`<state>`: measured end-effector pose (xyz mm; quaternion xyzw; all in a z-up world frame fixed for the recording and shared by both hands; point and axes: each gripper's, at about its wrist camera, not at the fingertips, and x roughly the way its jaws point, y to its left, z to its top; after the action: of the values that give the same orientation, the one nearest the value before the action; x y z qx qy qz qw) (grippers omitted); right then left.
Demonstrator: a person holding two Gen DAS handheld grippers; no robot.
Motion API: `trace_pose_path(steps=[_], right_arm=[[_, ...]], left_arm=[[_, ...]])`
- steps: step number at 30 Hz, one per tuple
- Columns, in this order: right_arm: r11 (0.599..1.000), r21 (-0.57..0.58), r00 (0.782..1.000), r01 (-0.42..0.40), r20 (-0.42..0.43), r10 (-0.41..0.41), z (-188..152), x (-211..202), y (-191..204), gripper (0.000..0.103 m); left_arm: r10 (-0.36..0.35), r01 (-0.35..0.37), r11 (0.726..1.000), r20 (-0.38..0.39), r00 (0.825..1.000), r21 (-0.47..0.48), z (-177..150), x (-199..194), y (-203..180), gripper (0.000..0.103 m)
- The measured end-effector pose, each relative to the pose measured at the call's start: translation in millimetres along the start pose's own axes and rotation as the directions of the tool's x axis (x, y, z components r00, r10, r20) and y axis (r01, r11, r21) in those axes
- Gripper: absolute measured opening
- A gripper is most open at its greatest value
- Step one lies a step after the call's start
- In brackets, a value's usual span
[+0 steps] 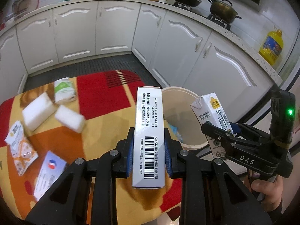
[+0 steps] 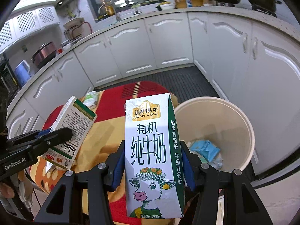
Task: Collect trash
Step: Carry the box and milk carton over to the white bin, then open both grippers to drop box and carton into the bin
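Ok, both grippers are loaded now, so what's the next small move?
Probably carry the right gripper a little further right until the milk carton hangs over the open bin, then release. The bin sits just beside the carton, with wrappers already inside; the left gripper and its medicine box can follow.

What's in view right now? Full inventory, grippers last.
medicine box: 1, white, in left gripper
milk carton: 1, white-green, in right gripper
trash bin: 1, cream, beside table, wrappers inside
foam blocks: 2, white, on table
snack packets: 2, white-orange and white-green, on table
card box: 1, white-blue, table near edge
oil bottle: 1, yellow, counter
left gripper: shut on medicine box
right gripper: shut on milk carton
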<state>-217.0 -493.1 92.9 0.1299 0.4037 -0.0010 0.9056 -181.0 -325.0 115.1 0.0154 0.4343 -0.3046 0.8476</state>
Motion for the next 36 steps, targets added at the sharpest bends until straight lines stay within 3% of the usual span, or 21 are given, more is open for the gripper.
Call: trace_pose_path(steps=[26,36], right_arm=[[0.982,0.170,0.995,0.089,-0.056,-0.080,-16,19,-86,0.051],[0.972,0.215,0.992,0.096,-0.103,-0.076,-27,36,-108,0.051]], left_arm=[[-0.081,0.085,0.996,-0.109,0.991,0.033,12,83,-49,0.025],[-0.087,0.095,0.994,-0.143,0.986,0.045,13,109,-64,0.025]])
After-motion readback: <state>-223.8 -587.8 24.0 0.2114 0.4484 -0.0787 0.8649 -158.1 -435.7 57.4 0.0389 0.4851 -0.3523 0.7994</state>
